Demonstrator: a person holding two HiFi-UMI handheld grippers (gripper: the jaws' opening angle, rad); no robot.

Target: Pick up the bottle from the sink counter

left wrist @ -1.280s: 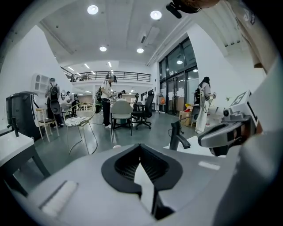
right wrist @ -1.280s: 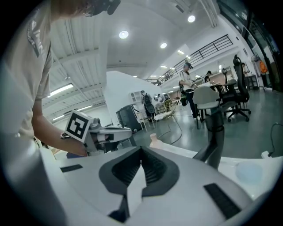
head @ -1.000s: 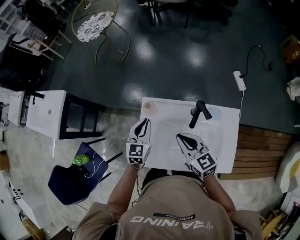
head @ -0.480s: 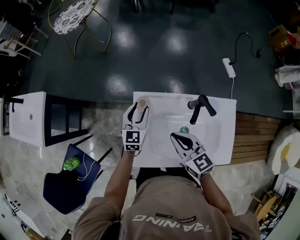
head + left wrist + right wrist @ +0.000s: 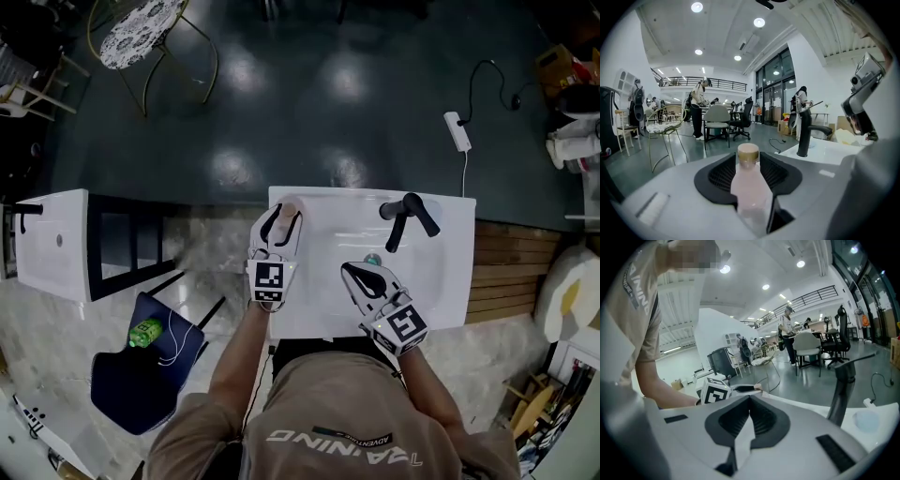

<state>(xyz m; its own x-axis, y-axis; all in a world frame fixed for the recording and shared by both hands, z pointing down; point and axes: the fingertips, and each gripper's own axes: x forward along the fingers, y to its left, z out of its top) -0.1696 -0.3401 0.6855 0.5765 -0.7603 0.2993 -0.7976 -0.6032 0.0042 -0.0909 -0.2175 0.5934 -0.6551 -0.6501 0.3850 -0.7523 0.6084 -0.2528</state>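
A pale pink bottle (image 5: 289, 208) with a tan cap stands upright on the back left corner of the white sink counter (image 5: 441, 309). My left gripper (image 5: 281, 221) is open, with one jaw on each side of the bottle. In the left gripper view the bottle (image 5: 749, 187) fills the gap between the black pads (image 5: 721, 176) of the left gripper (image 5: 749, 163), and I cannot see them pressing on it. My right gripper (image 5: 355, 273) hovers over the basin's front, shut and empty. In its own view the right gripper (image 5: 750, 401) shows its tips together.
A black faucet (image 5: 403, 218) stands at the back right of the sink, with a teal drain plug (image 5: 372, 260) just in front of it. To the left on the floor are a blue chair (image 5: 141, 366) holding a green object (image 5: 145, 331) and a white cabinet (image 5: 56, 244).
My left gripper has reached forward to the back left corner and its jaws have spread around the bottle. The right gripper has stayed over the basin's front, shut.
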